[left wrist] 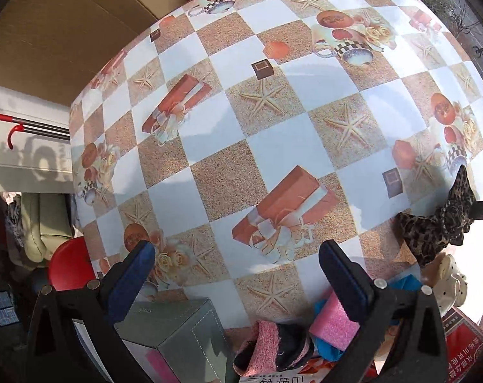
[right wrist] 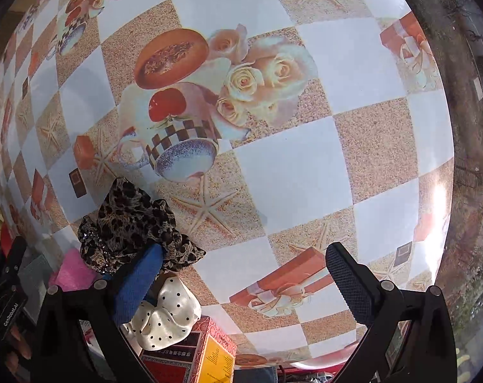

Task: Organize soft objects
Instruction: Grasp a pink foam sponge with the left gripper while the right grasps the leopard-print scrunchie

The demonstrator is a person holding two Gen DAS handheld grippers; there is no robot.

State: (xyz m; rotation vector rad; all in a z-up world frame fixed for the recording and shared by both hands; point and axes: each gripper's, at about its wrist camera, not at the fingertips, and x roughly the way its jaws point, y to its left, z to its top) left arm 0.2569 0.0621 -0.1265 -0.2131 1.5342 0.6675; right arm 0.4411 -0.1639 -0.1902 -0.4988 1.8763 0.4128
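A leopard-print scrunchie (right wrist: 132, 226) lies on the patterned table near its front edge, just ahead of my right gripper's left finger; it also shows in the left wrist view (left wrist: 439, 223). A cream polka-dot scrunchie (right wrist: 166, 316) rests on a red box (right wrist: 193, 354). A pink foam block (left wrist: 332, 322), a pink-and-black sock (left wrist: 273, 348) and a blue cloth (left wrist: 329, 351) lie under my left gripper. My left gripper (left wrist: 236, 268) is open and empty above the table. My right gripper (right wrist: 244, 268) is open and empty.
A grey box (left wrist: 184, 335) stands at the front left below my left gripper. The table (left wrist: 273, 146) has a checkered cloth printed with starfish and gift boxes. A cardboard box (left wrist: 65, 25) and a red stool (left wrist: 69, 265) stand off its left side.
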